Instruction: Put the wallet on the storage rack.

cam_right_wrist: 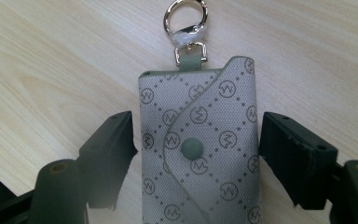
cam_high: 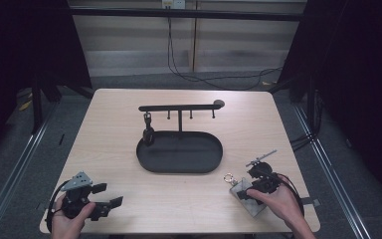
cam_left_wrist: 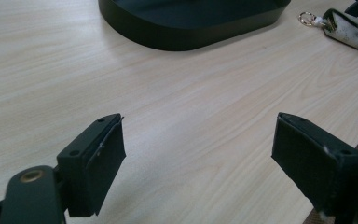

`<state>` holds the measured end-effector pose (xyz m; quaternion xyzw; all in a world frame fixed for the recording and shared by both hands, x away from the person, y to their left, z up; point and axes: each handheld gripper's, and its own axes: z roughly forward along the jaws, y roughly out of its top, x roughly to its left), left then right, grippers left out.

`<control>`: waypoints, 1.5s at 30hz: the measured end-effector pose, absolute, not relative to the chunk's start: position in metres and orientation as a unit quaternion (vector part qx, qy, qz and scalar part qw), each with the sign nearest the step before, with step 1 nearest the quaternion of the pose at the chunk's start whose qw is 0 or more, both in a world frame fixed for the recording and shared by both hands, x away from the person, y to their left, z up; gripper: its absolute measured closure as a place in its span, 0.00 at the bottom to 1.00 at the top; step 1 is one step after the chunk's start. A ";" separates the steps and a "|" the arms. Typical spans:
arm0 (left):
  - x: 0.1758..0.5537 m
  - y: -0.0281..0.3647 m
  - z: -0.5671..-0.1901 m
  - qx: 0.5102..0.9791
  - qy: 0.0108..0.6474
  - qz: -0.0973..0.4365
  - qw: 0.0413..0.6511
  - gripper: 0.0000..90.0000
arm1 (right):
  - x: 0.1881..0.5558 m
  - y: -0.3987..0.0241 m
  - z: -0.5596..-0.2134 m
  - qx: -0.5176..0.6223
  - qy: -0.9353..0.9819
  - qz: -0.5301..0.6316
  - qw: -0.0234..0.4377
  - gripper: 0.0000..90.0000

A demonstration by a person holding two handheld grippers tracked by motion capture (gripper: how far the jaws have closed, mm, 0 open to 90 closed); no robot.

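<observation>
The right claw straddles the pouch, which lies flat on the table between its jaws, ring pointing away; the pads sit just off the sides, not yet pressing. Closing on the soft fabric may buckle it or let it slip out. The left claw gapes empty, well apart
</observation>
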<state>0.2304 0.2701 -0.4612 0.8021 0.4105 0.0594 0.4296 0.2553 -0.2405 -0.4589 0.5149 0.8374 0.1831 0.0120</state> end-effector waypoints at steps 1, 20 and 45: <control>0.230 0.270 -0.461 0.804 0.410 0.060 0.426 0.19 | 0.256 -0.240 -0.459 0.514 0.839 0.179 0.011 0.29; 0.230 0.271 -0.462 0.803 0.415 0.057 0.424 0.20 | 0.264 -0.231 -0.463 0.504 0.855 0.119 -0.004 0.30; 0.231 0.272 -0.463 0.803 0.415 0.048 0.424 0.20 | 0.273 -0.223 -0.467 0.513 0.856 0.063 -0.027 0.34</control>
